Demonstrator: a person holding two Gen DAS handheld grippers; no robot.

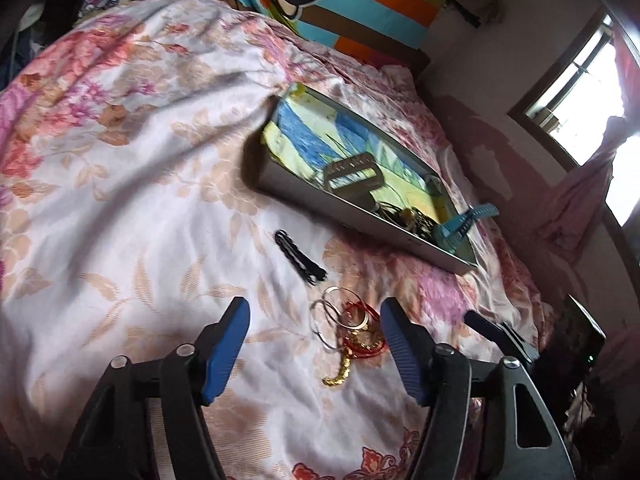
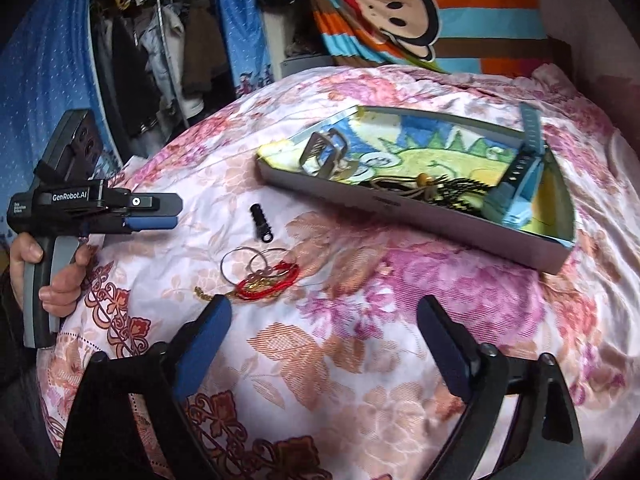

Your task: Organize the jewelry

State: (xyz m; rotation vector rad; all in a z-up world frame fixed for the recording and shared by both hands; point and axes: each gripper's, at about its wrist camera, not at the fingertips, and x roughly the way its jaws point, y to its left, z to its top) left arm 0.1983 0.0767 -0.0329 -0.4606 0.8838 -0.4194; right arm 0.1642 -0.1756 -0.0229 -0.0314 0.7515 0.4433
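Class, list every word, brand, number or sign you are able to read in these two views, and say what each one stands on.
"GenRobot.AI": white lettering on the black body of the left gripper, seen in the right wrist view.
Small white print left of that brand: too small to read.
Faint mark on the near wall of the grey box: too blurred to read.
Left wrist view: nothing readable.

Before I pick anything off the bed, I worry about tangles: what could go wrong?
The red cord bracelet, silver hoops and gold chain lie in one overlapping pile, so the open left claw may lift several together. The soft, wrinkled quilt may get pinched too.
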